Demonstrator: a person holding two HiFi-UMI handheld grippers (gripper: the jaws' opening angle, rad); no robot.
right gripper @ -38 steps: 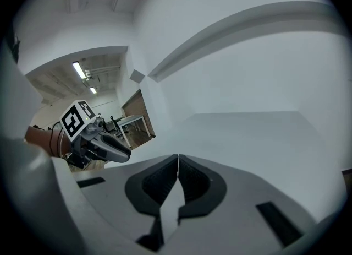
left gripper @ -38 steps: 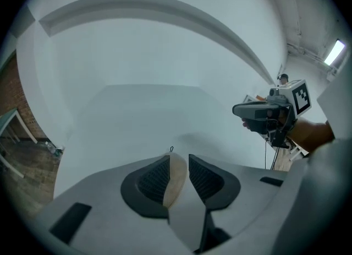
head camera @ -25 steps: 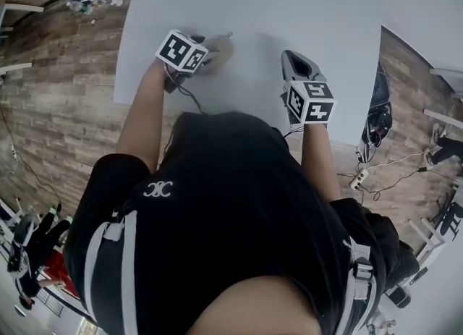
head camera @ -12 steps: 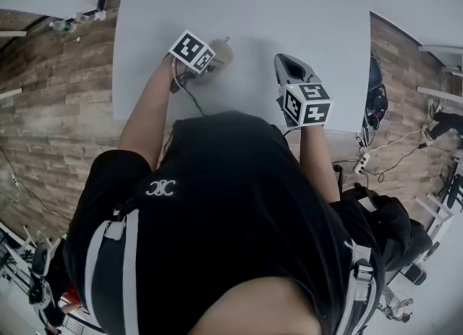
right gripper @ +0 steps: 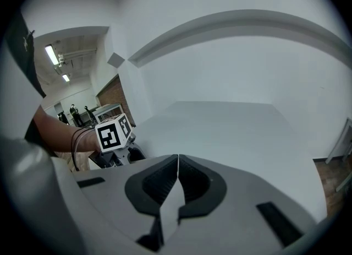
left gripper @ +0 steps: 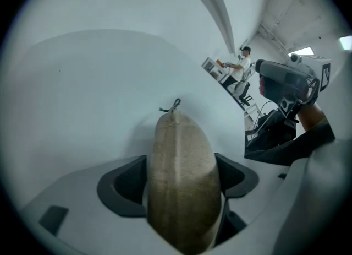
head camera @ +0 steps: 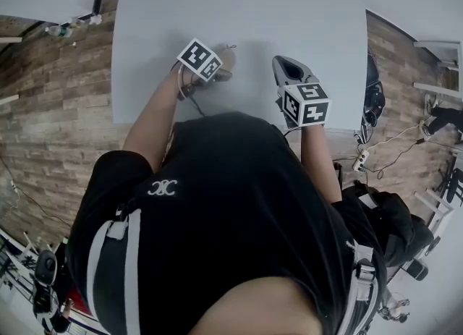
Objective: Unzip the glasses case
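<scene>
A beige fabric glasses case (left gripper: 181, 182) lies lengthwise between the jaws of my left gripper (left gripper: 179, 177), its zip pull (left gripper: 174, 105) pointing away over the white table. The jaws are opening, and the dark pads (left gripper: 124, 185) stand just beside the case's sides without squeezing it. In the head view the case (head camera: 224, 60) shows just beyond the left gripper's marker cube (head camera: 200, 60), low on the table (head camera: 246, 8). My right gripper (right gripper: 177, 163) is shut with nothing in it and hovers to the right of the case (head camera: 284, 62).
The table's near edge (head camera: 145, 113) runs just in front of the person's body. Wood floor lies on both sides, with cables and a power strip (head camera: 359, 161) at the right. The left gripper's cube (right gripper: 113, 133) shows in the right gripper view.
The left gripper has come down and drawn nearer to the person with the case, toward the table. The right gripper has hardly shifted.
</scene>
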